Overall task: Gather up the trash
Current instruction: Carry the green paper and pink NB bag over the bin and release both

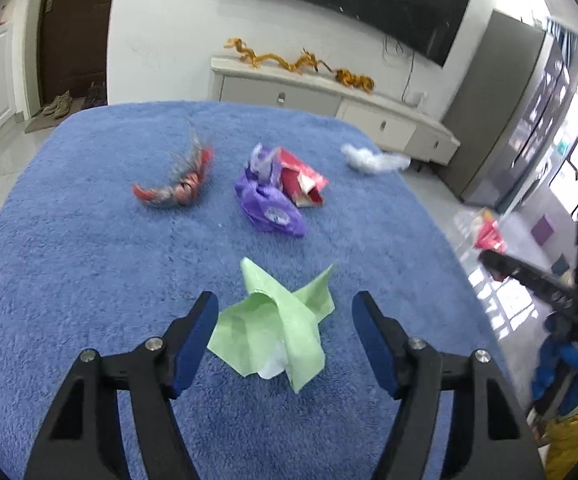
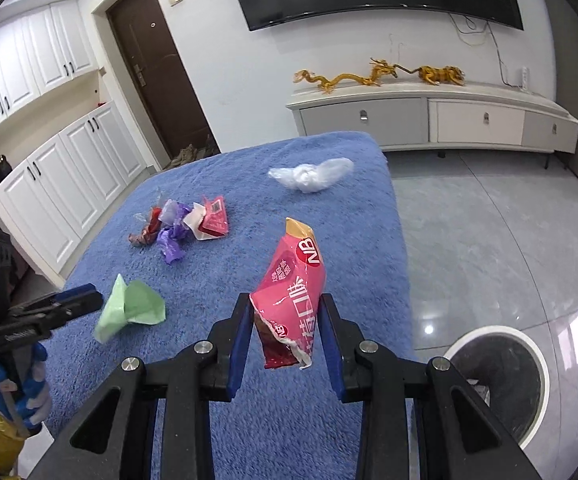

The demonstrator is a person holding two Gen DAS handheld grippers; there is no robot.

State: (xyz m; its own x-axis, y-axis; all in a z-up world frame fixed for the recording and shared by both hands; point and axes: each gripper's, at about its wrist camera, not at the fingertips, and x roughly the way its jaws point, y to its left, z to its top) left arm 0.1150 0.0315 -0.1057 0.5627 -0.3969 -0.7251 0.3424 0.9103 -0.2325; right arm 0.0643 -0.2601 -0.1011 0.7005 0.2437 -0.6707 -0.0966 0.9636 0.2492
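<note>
A pink snack wrapper [image 2: 289,296] stands clenched between the jaws of the right gripper [image 2: 287,340], lifted clear of the blue rug [image 2: 329,240] near its right edge, with the round bin [image 2: 537,364] on the floor just past that edge. The grip catches only the wrapper's torn lower end, so the light film could slip or flutter short of the bin. The left gripper [image 1: 285,344] hangs with jaws spread wide on either side of a crumpled green paper [image 1: 273,328] near the rug's near edge; closing too low would snag the pile, too high would pinch only a flap. Further in lie a purple wrapper [image 1: 269,204] touching a red carton [image 1: 303,180], a red foil twist [image 1: 177,184] to their left, and a white plastic bag [image 2: 309,174] at the far right corner. Open rug surrounds each piece.
</note>
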